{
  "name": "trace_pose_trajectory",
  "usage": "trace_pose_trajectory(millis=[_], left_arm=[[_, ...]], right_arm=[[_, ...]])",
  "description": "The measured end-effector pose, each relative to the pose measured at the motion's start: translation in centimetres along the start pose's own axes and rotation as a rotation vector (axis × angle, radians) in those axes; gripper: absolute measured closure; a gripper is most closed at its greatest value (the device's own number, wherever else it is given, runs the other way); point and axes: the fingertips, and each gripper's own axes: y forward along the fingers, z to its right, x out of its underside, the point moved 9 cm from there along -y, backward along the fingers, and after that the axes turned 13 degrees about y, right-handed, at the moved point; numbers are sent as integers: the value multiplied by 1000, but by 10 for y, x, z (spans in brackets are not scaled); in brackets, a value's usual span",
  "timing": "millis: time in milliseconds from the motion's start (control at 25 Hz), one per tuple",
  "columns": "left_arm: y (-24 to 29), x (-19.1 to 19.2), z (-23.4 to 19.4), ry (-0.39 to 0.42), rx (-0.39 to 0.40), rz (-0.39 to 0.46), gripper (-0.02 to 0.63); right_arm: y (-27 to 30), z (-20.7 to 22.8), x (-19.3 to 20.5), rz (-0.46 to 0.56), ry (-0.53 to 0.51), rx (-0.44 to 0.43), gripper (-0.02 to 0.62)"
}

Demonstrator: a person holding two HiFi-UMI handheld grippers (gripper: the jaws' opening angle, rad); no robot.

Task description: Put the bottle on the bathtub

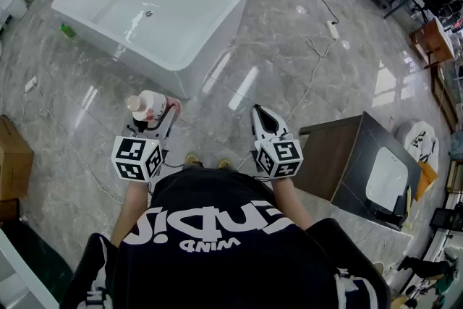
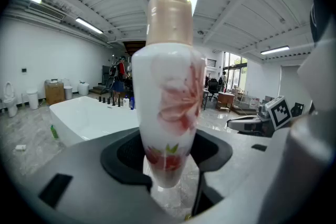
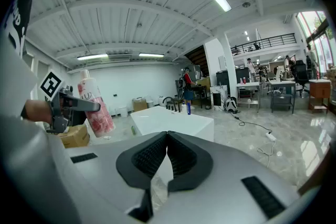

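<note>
Your left gripper (image 1: 163, 121) clamps a smooth white bottle (image 2: 168, 92): tapered, red floral print, beige cap, upright. Your right gripper (image 3: 167, 150) is closed, ribbed pads together, empty. You hold both forward, angled slightly down, well short of the glossy white rectangular bathtub (image 1: 217, 47).

white bottle with pink flower print (image 3: 96, 113) at the left of the right gripper view, letters "LUX" near its neck, black T-shirt (image 1: 217, 224) at the bottom of the head view, white lettering seen upside down, small line "WIND", larger line not legible
</note>
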Motion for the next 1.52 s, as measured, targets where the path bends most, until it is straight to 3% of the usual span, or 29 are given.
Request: trace_pose_trajectory(millis=[560, 720, 920, 1520], left_arm=[[1, 10, -26, 17, 51, -13, 371], [2, 20, -36, -9, 90, -2, 371], [11, 16, -49, 15, 105, 2, 371], [121, -17, -82, 26, 133, 11, 371]], right_arm=[[15, -23, 2, 5, -16, 18, 571], [17, -25, 11, 39, -3, 52, 571], [27, -29, 7, 68, 26, 82, 572], [115, 20, -41, 107, 31, 80, 571]])
